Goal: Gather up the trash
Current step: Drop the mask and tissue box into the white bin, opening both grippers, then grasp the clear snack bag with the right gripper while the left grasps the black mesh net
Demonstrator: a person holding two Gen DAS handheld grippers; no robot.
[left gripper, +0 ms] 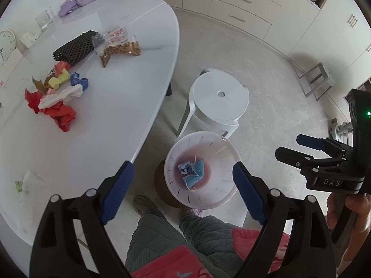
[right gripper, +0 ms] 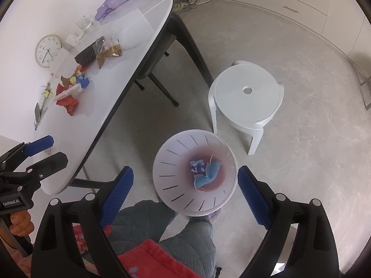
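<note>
Tongs [left gripper: 183,180] spread over round slotted bin [left gripper: 222,162].

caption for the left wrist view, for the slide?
Both grippers open above a white bin holding a blue mask; crumpled paper scraps wait on the white table.

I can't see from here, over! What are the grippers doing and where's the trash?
Left gripper and right gripper open, empty, above bin. Blue mask in bin. Crumpled paper pile waits on table. Nothing blocking.
</note>
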